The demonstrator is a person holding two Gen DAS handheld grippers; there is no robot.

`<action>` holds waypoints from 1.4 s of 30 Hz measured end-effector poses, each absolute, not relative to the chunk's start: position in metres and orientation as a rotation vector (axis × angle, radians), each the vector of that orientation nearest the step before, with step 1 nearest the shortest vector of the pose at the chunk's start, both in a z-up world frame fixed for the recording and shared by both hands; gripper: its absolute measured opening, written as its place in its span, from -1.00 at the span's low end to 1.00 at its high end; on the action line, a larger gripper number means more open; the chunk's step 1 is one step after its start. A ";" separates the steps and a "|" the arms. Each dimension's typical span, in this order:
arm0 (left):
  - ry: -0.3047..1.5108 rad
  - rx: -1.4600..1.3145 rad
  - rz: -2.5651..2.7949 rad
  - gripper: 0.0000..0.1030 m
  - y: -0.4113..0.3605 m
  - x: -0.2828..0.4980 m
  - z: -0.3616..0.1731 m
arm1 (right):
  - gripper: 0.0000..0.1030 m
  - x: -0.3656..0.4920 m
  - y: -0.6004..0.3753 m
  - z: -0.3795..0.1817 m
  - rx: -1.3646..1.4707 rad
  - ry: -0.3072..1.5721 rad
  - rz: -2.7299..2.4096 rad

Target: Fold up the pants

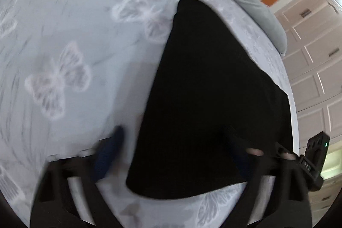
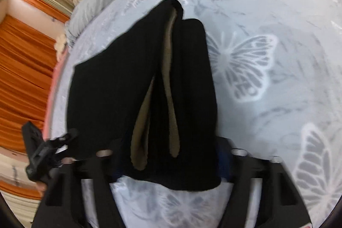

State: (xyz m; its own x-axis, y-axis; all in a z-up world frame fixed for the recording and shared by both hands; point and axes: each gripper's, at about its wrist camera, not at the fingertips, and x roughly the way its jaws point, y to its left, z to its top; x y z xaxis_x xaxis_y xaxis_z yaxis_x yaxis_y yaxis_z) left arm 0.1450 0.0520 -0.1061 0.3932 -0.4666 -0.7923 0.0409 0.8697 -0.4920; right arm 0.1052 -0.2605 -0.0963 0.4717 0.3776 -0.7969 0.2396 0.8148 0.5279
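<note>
Pants [image 2: 119, 87] | on bed [image 2: 277, 99] | long axis apparently running away from camera

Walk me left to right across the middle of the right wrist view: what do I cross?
Orange curtain → pink edge of the bed → black pants with their tan lining showing → butterfly-print bedsheet.
</note>
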 end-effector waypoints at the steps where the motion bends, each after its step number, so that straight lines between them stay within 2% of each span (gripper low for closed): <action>1: 1.130 -0.439 -0.351 -0.12 0.051 0.144 -0.103 | -0.31 0.104 -0.259 -0.090 0.660 1.081 0.099; 2: 1.120 -0.450 -0.342 -0.38 0.053 0.140 -0.097 | -0.36 0.099 -0.255 -0.078 0.653 1.051 0.112; 3: 1.091 -0.435 -0.362 -0.49 0.057 0.131 -0.082 | -0.38 0.094 -0.251 -0.068 0.643 1.027 0.132; 7: 1.056 -0.428 -0.449 -0.52 0.077 0.085 -0.033 | -0.38 0.048 -0.231 -0.025 0.588 0.971 0.240; 9: 1.062 -0.386 -0.469 -0.45 0.085 0.057 -0.029 | -0.32 0.014 -0.223 -0.030 0.536 1.009 0.252; 12: 1.174 -0.290 -0.432 -0.26 0.089 0.027 -0.069 | 0.00 -0.009 -0.216 -0.078 0.453 1.186 0.194; 13: 1.193 -0.253 -0.390 -0.20 0.091 0.022 -0.082 | 0.08 -0.015 -0.219 -0.087 0.455 1.194 0.148; 14: 1.180 -0.266 -0.369 -0.11 0.099 0.013 -0.086 | 0.05 -0.024 -0.225 -0.082 0.521 1.146 0.147; 16: 1.133 -0.282 -0.369 -0.15 0.108 0.008 -0.068 | 0.05 -0.033 -0.230 -0.053 0.495 1.051 0.085; 17: 1.060 -0.264 -0.350 -0.15 0.111 0.005 -0.050 | 0.06 -0.038 -0.226 -0.027 0.408 0.939 0.026; 19: 0.878 -0.169 -0.272 0.06 0.107 0.003 -0.006 | 0.04 -0.031 -0.213 -0.006 0.326 0.889 0.020; 20: 0.843 -0.141 -0.264 0.33 0.102 0.005 0.004 | -0.07 -0.021 -0.201 0.003 0.289 0.863 0.041; 21: 0.809 -0.107 -0.262 0.39 0.091 0.011 0.015 | -0.19 -0.012 -0.192 0.006 0.257 0.851 0.063; 23: 0.805 -0.062 -0.249 0.39 0.069 0.027 0.020 | -0.77 0.015 -0.166 0.005 0.155 0.857 0.111; 25: 0.825 -0.031 -0.254 0.39 0.047 0.053 0.008 | -1.00 0.039 -0.152 -0.007 0.099 0.884 0.137; 29: 0.958 -0.022 -0.199 0.18 0.027 0.097 -0.043 | -1.00 0.071 -0.160 -0.053 0.025 0.987 0.036; 31: 1.031 -0.050 -0.157 0.29 0.031 0.116 -0.070 | -1.00 0.083 -0.192 -0.070 0.084 1.023 -0.055; 32: 1.049 -0.065 -0.152 0.44 0.029 0.123 -0.077 | -1.00 0.088 -0.205 -0.075 0.156 1.041 -0.037; 33: 1.076 -0.107 -0.139 0.47 0.034 0.129 -0.086 | -1.00 0.089 -0.210 -0.076 0.199 1.043 -0.023; 37: 1.041 -0.121 -0.130 0.45 0.032 0.120 -0.073 | -1.00 0.079 -0.195 -0.049 0.160 0.949 0.028; 40: 0.979 -0.034 -0.107 0.44 0.022 0.109 -0.061 | -1.00 0.089 -0.202 -0.074 0.153 1.069 -0.010; 42: 0.946 -0.007 -0.130 0.51 0.022 0.094 -0.049 | -0.99 0.076 -0.209 -0.058 0.208 1.023 0.006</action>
State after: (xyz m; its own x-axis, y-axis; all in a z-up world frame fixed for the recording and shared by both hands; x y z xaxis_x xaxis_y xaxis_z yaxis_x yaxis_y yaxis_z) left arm 0.0942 0.0218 -0.0494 0.5779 -0.1136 -0.8082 0.1079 0.9922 -0.0623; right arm 0.0758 -0.2093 -0.0576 0.5222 0.1020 -0.8467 0.0920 0.9803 0.1749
